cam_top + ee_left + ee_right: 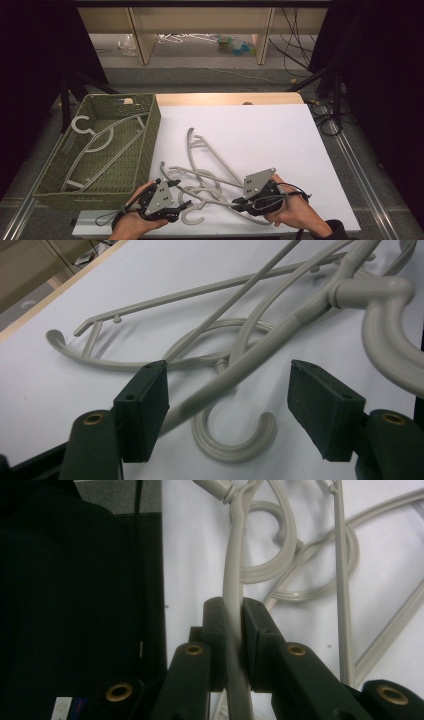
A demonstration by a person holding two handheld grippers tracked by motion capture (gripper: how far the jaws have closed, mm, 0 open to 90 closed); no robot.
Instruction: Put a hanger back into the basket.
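Observation:
Several grey plastic hangers (210, 172) lie tangled on the white table sheet (280, 140) near its front edge. My right gripper (239, 202) (232, 611) is shut on the thin arm of one hanger (235, 565), which runs up between its pads. My left gripper (184, 204) (232, 407) stands open facing it from the left. A sloping hanger arm (260, 345) passes between the left gripper's jaws, close to the left pad (142, 407) and well apart from the other pad. A loose hook (235, 445) lies on the sheet under that arm.
A green woven basket (150, 132) stands at the table's left with two grey hangers (100, 145) inside. The wooden table edge (225, 98) shows at the back. Beyond it are shelf legs and cables on the floor (300, 55).

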